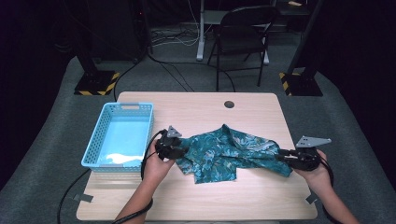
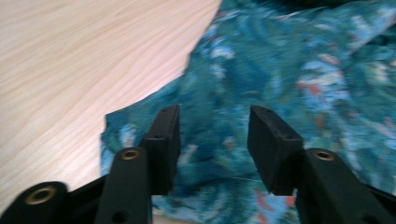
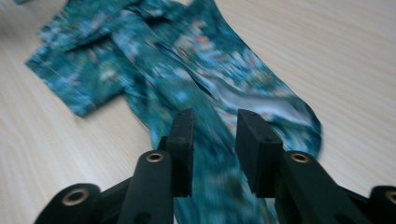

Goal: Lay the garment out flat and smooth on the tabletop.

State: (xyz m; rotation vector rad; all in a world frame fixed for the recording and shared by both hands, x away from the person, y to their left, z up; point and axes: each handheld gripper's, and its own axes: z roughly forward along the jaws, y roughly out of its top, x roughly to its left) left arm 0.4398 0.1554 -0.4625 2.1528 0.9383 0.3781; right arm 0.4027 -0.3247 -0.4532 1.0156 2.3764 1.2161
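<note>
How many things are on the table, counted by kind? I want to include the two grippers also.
Patterned teal shirt: 1
Light blue basket: 1
Grippers, left gripper and right gripper: 2
Total: 4

basket [image 1: 122,135] left on table [image 1: 196,196] | shirt [image 1: 224,151] right of it (apart)
</note>
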